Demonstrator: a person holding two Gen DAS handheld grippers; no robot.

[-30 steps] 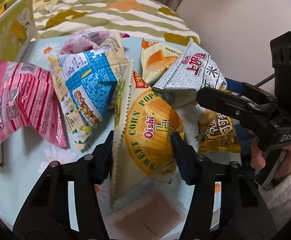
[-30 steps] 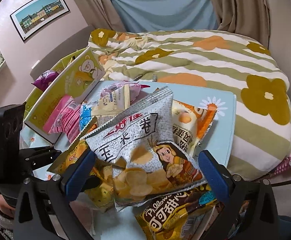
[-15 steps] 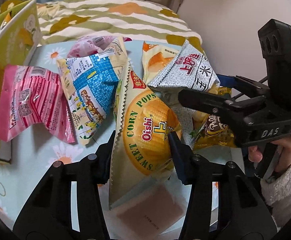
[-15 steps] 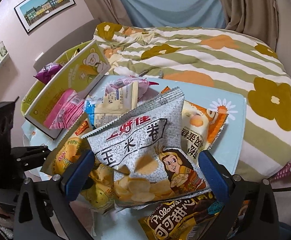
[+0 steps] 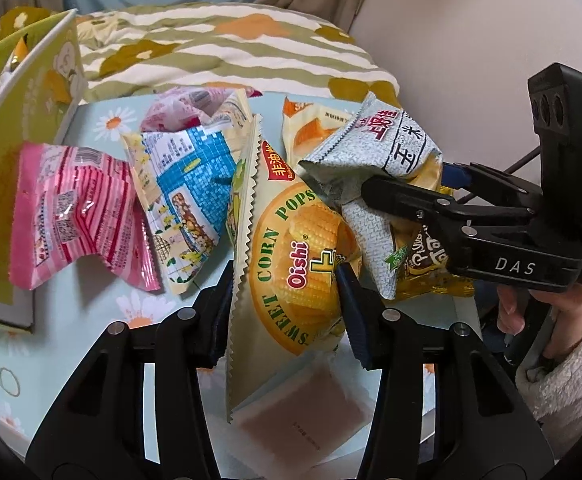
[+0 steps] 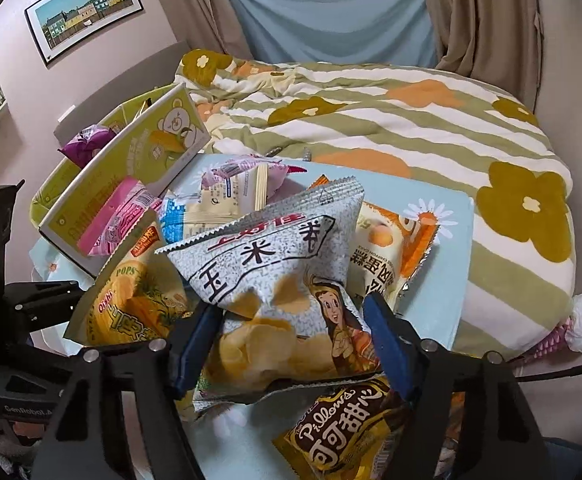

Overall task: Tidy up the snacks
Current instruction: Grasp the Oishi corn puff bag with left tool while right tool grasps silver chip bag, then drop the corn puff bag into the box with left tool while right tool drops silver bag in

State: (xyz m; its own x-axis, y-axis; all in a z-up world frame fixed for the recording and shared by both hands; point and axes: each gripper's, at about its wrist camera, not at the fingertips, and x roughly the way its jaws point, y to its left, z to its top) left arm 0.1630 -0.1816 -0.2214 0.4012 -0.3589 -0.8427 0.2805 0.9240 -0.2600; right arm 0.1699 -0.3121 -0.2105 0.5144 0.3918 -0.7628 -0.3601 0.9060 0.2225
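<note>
The left claw (image 5: 285,280) is clamped tight on the yellow Oishi sweet corn pops bag (image 5: 291,264), pads pressing both sides of its lower half, with the bag standing on edge near the front of the surface (image 5: 71,320). The right claw (image 6: 287,340) has just been closing on the grey-white corn chip bag (image 6: 275,264); its blue pads now dent the bag's waist, so it has hold of that one (the crumpling shows in both views). Just in front of it lies a brown-and-yellow Pillows bag (image 6: 343,432), and behind to the right an orange-cornered cake packet (image 6: 391,248).

Further left, a blue-and-cream bag (image 5: 179,200) and a pink striped bag (image 5: 79,216) lean against each other, the pink one resting on a green bear-print box (image 6: 143,160) at the far left. A pink-and-white packet (image 5: 187,104) sits at the back.

Judging from this, the sorting is at an early stage: two bags are gripped but neither has been put anywhere, and the rest lie in a loose heap. A purple packet (image 6: 85,146) sits in the green container behind the box, perhaps already put away.
</note>
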